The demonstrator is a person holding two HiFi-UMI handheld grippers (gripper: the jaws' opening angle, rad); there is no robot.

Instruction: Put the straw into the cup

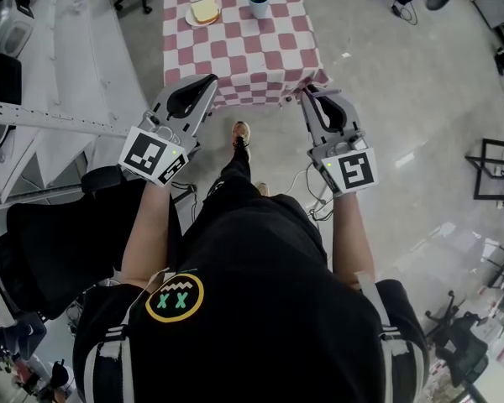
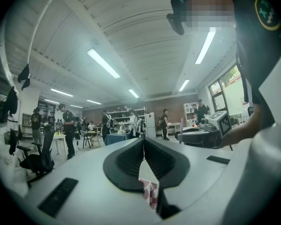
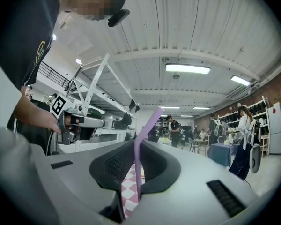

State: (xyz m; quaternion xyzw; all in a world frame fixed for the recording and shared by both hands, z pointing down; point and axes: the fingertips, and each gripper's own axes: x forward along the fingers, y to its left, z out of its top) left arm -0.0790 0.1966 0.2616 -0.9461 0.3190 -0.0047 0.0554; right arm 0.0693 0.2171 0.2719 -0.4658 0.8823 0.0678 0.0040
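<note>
Bright, even light from ceiling tubes (image 2: 103, 63), fisheye bending and dark corners in gripper views.

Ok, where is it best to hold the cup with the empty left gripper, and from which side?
Probably the outer wall of the cup, below the rim, coming level from the near side. It stands upright on the table, mouth up, so this keeps the top free for the straw in the right gripper.

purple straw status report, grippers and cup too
Grippers: right gripper shut on the purple bent plastic straw, left gripper shut, empty. Straw not yet in the teal cup on the red-and-white checked table. Beside the cup a white plate, apart.
</note>
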